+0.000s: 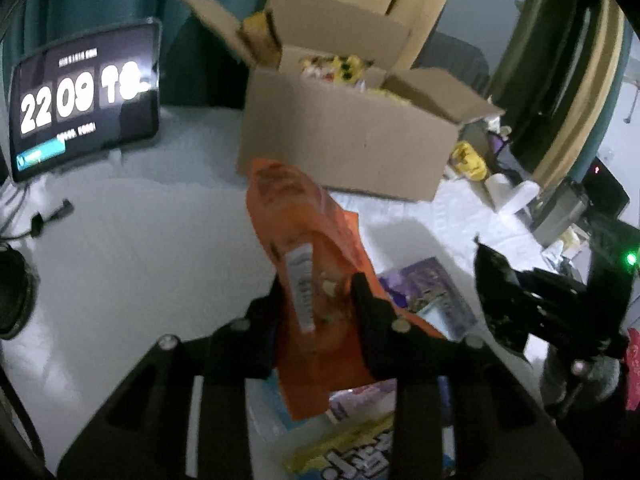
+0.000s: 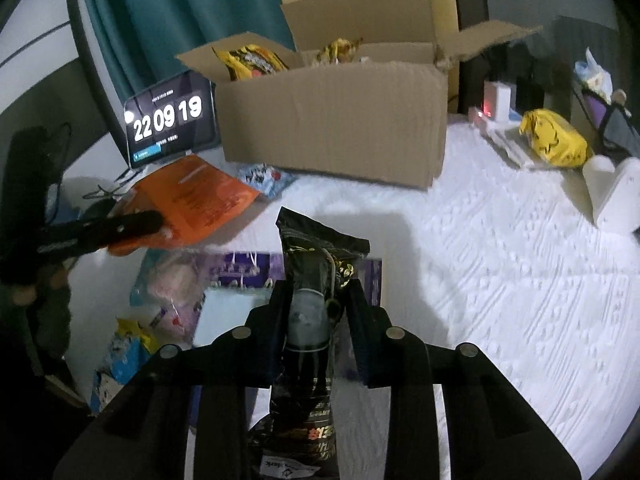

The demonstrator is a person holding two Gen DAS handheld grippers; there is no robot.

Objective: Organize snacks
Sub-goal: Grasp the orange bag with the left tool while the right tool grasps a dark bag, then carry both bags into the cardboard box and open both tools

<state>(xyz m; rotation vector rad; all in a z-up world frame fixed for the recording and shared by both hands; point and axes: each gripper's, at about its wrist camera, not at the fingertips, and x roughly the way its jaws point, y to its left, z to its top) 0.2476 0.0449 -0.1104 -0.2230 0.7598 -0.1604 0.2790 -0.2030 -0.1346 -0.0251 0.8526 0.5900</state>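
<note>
My left gripper (image 1: 318, 300) is clamped on an orange snack bag (image 1: 298, 240), a crinkled pouch with a white barcode label down its middle, held up off the white bed (image 2: 500, 260) in front of the open cardboard box (image 1: 352, 152). My right gripper (image 2: 316, 304) is closed on a black snack bag (image 2: 316, 264), glossy with gold print, also lifted above the bed short of the box. The box stands at the far side of the bed with its flaps up and yellow packets (image 2: 252, 62) showing over its rim; how full it is I cannot see. Below the grippers lie more snacks: a purple packet (image 1: 432, 288) partly covered by the orange bag, and a yellow-and-white packet (image 1: 352, 452) cut off by the frame edge. The left view is blurred, so the print on the bags is unreadable. A tablet clock (image 2: 168, 120) beside the box reads 22 09 19.
</note>
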